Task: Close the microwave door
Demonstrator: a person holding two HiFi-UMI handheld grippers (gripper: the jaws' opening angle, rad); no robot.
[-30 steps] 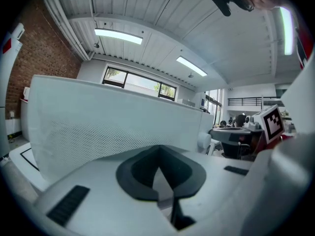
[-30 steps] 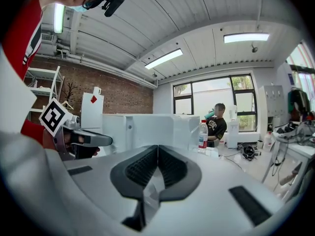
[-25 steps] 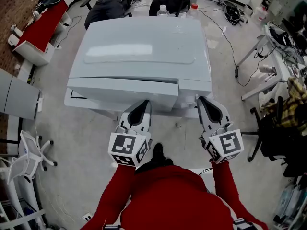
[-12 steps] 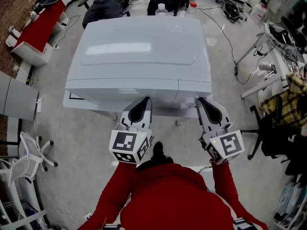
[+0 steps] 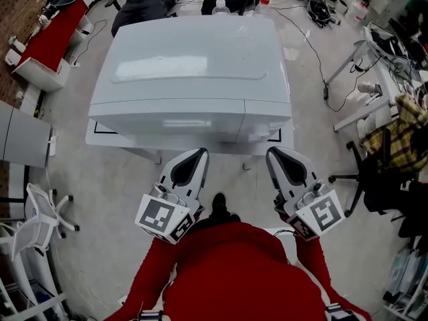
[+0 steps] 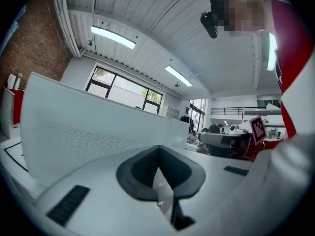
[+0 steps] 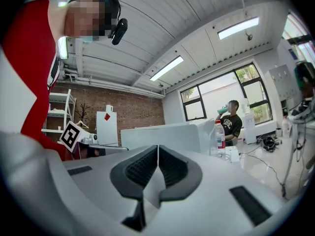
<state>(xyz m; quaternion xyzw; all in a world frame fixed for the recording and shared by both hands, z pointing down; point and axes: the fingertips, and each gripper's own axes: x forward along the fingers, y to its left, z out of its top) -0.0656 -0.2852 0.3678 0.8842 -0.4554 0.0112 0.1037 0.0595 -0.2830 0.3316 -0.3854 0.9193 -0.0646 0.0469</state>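
Now the microwave door (image 5: pixel 167 120) lies flush with the front of the microwave (image 5: pixel 194 65). A second ago its left edge stood out from the body with a dark gap behind it, and half a second ago that gap had nearly gone. In the head view the door's top line now runs straight into the narrow panel (image 5: pixel 267 116) to its right, with no step between them.

The microwave covers almost the whole tabletop (image 5: pixel 97 138), and its front stands just behind the tabletop's near edge, so only thin strips of table show at the near left and near right corners.

Both grippers have drawn back toward the person and now sit apart from the door, no longer at its face. The left gripper (image 5: pixel 197 152) hangs before the middle of the door with its jaws pressed together and nothing between them. The right gripper (image 5: pixel 274 152) hangs before the panel side, jaws likewise together and empty.

By my reading the task is as good as done: the door looks shut. Whether the latch has caught cannot be told from above.
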